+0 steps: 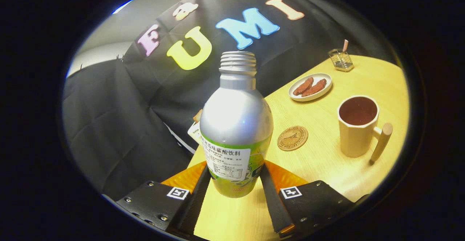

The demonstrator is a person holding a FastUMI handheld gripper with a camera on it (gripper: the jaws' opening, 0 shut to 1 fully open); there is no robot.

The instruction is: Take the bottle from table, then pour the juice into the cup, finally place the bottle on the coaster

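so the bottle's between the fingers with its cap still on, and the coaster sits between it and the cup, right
Not quite: the cap is off. The gripper view shows bare threads at the open neck of the bottle. The rest holds: it stands between the gripper fingers, and the coaster lies between it and the cup.

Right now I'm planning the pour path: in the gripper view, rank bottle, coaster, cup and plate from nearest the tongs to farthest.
1. Bottle: between the fingers of the tongs.
2. Coaster: just beyond, to the right.
3. Cup: farther right, past the coaster.
4. Plate: farthest, behind the coaster toward the cloth wall.
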